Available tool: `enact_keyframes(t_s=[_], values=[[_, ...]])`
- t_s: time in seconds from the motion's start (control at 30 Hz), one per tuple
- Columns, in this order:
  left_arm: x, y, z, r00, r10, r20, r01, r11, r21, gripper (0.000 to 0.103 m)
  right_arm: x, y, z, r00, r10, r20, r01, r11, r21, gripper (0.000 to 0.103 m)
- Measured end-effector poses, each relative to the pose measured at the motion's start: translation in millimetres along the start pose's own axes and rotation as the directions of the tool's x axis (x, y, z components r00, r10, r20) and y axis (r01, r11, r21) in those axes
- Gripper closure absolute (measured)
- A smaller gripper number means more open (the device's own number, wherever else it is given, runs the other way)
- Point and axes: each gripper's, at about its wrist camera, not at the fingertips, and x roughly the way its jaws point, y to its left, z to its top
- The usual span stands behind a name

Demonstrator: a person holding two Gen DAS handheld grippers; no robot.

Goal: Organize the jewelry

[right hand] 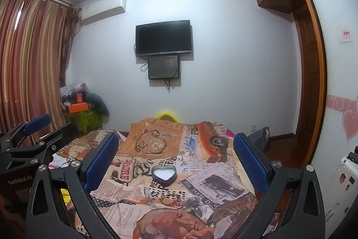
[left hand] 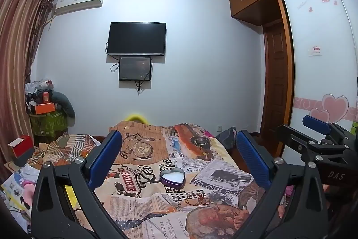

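A purple heart-shaped tin [left hand: 172, 178] with a white inside lies open on the printed bedspread [left hand: 143, 201]; it also shows in the right wrist view [right hand: 164, 174]. A thin gold bracelet or chain [left hand: 195, 199] lies just in front of the tin, and shows in the right wrist view [right hand: 172, 198]. A small ring [left hand: 176, 208] lies near it. My left gripper [left hand: 179, 158] is open and empty, held above the bed short of the tin. My right gripper [right hand: 176, 156] is open and empty too, beside the left one; it shows at the right in the left wrist view [left hand: 317, 127].
The bed fills the foreground; a red box [left hand: 21, 147] and clutter lie at its left side. A TV [left hand: 137, 38] hangs on the far wall. A wardrobe [left hand: 322, 48] stands right, curtains [right hand: 29, 59] left. A dark bag [left hand: 226, 134] sits at the bed's far right corner.
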Motion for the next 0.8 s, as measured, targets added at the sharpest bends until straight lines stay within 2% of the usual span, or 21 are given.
enact_keyframes(t_s=[0.2,0.8], values=[[2.9,10.3,-1.3,1.000,-0.008,-0.005,0.008,1.000,-0.017,0.001,0.9,-0.8,0.7,1.000,0.000,-0.003,0.000,1.000,0.000,0.001],[9.1,4.7,0.4,0.999,-0.012,-0.034,0.012,1.000,-0.004,0.001,6.3,-3.7,-2.9,1.000,0.001,-0.016,-0.001,1.000,0.011,0.001]])
